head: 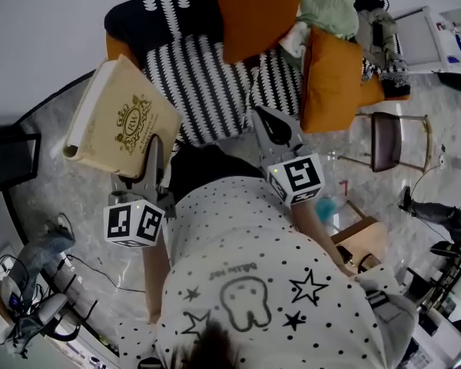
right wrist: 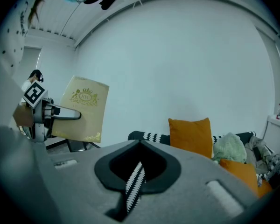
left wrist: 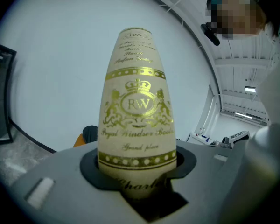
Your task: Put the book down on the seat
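The left tool (head: 154,149) has the book (head: 120,117) clamped, jaws closed on its lower edge with the gold crest on the cover facing up. The book is in the air, tilted, just off the left end of the sofa and not yet over the seat (head: 207,91).

It looks like a stiff hardcover, cream and smooth, so I'd expect no flex but some weight, and it probably levers against the jaws with most of it sticking out past the grip. That glossy cover could slide if the grip eases too soon. A hold on the edge near the spine, as here, seems the sensible spot. A flat landing should be kinder to the corners than a drop.

The right tool (head: 265,125) hangs in front of the striped seat with its jaws drawn almost together, only a thin slit between them. The striped fabric shows through that slit, and nothing is held.

No box or basket is in play. The sofa itself carries the load, with two orange cushions (head: 332,75) and a green cloth (head: 330,10) crowding its right end. The bare striped patch towards the left and middle looks like the free landing place.
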Available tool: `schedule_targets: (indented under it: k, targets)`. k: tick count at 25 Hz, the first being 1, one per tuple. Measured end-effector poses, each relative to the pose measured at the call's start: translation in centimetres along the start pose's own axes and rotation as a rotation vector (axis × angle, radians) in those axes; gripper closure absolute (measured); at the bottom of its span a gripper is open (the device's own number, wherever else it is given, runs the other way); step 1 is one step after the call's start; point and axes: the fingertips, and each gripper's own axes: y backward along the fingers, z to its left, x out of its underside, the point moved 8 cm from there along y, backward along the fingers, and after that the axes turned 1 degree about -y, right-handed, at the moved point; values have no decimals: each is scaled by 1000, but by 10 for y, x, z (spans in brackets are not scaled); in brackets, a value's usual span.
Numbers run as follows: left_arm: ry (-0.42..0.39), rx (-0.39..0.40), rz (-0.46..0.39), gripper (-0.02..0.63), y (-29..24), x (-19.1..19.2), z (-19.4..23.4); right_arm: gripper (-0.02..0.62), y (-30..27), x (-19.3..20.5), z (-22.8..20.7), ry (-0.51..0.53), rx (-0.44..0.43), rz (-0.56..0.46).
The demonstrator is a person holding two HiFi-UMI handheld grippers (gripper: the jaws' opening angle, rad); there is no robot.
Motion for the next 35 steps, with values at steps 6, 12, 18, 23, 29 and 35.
schedule_targets:
  k: [6,12,18,23,29,35]
  targets:
    - [3,10,2,380,-1,9,4,594,-1,10,2,-8,11,1]
    - [-11,27,8,380,-1,4,6,594,2,9,5,-16,30,2]
    - [-6,53,20,380,-5,2,16,594,-1,8,11,-17,57,11]
    - [-6,76,33,380,-13,-3,32,594,-13,4,19,-16,76,18]
    - [-3,93,62,380,-26,-29,71,594,-47,-19,41,-19,97,32]
    - [5,105,74,380,-30,-30,94,594,-63,-18,51,-32,124,32]
